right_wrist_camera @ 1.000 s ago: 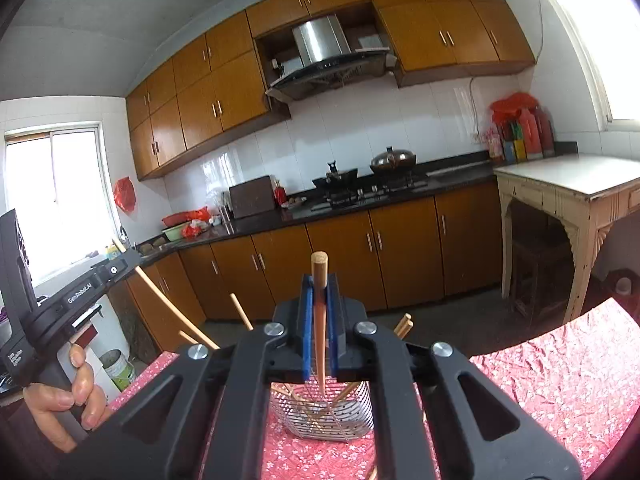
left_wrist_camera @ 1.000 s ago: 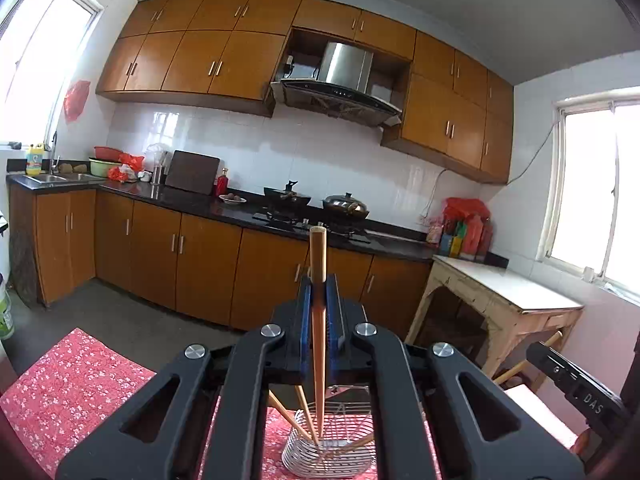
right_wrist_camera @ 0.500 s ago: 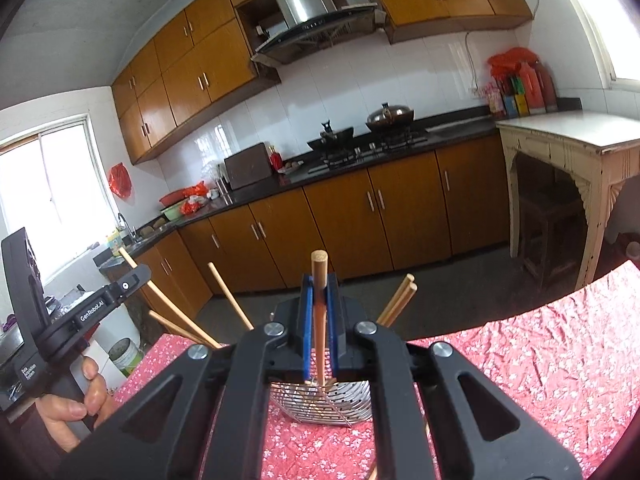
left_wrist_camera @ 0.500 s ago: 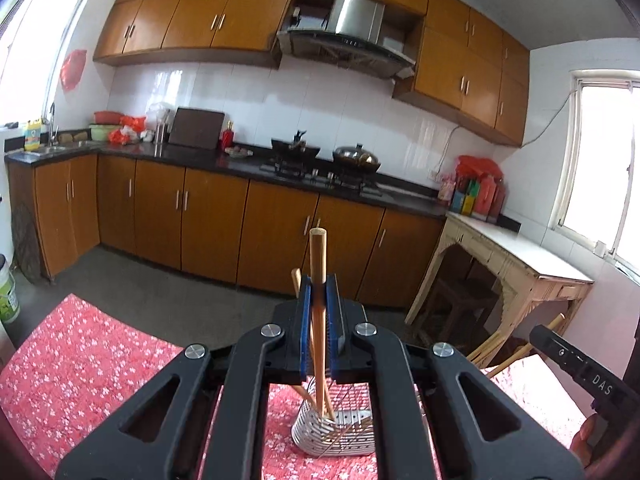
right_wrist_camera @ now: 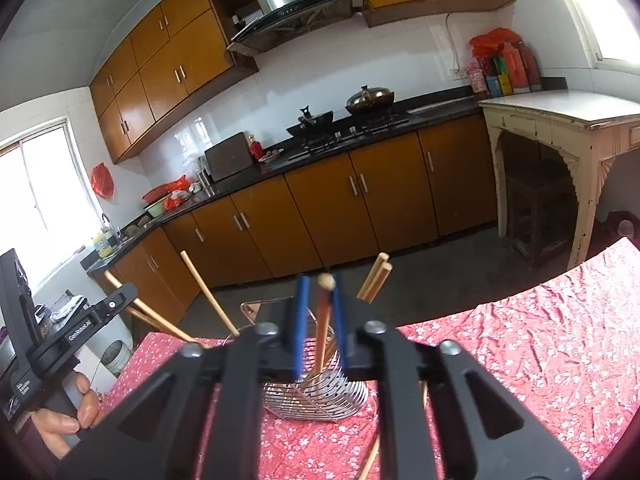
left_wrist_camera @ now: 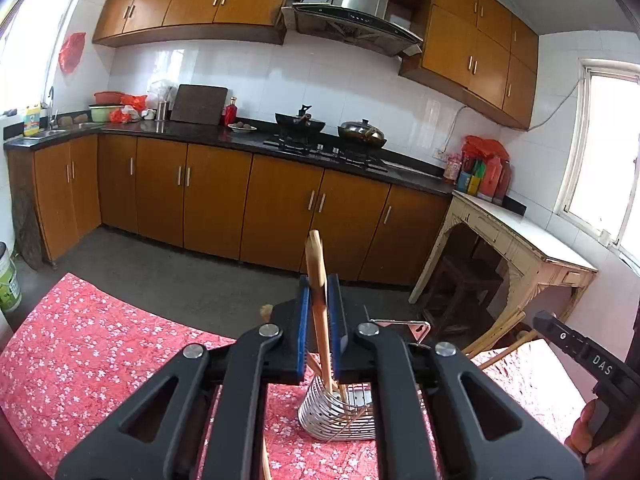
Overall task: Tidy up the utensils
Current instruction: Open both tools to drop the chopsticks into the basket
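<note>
1. A pale wooden chopstick (left_wrist_camera: 316, 280) stood almost upright between the left gripper (left_wrist_camera: 320, 320)'s blue pads, which had parted a little. It seemed set to slide into the wire utensil holder (left_wrist_camera: 340, 412) below, at 6 o'clock from the grip.
2. The right gripper (right_wrist_camera: 320, 320) likewise held its jaws slightly apart around a second chopstick (right_wrist_camera: 323, 312), tip down in the same holder.
3. Other chopsticks (right_wrist_camera: 376, 276) leaned out of the holder at 1 and 10 o'clock.
4. The holder sat on a red floral tablecloth (right_wrist_camera: 540, 340).
</note>
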A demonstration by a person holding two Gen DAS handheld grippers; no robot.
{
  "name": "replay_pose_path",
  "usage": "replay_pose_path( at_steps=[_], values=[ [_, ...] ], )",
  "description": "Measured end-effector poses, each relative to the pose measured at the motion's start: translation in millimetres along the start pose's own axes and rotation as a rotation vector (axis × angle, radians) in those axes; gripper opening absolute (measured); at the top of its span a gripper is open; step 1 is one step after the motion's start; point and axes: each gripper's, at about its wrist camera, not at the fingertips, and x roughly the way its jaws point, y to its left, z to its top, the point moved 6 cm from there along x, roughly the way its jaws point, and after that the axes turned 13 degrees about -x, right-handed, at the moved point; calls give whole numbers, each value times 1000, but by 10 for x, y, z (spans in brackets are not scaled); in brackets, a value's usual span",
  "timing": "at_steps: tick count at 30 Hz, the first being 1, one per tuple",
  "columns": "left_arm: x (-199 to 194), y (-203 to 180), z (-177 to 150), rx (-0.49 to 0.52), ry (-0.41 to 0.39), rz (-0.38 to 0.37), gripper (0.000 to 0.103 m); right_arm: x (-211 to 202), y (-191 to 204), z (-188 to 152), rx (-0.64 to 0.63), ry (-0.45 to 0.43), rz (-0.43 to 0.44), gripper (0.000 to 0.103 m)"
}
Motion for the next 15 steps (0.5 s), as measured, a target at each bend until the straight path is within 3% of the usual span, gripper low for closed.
replay_pose_path(
  at_steps=[1,3,15],
  values=[
    [-32,16,18,-3,-5,4,21,-34,-8,4,-1,-9,-10,31],
    [-107,42,63,-12,-25,9,36,-108,-20,12,-7,-23,-26,34],
    [-576,219,108,-10,-68,29,39,-634,-91,-185,-38,-38,-100,35]
  ],
)
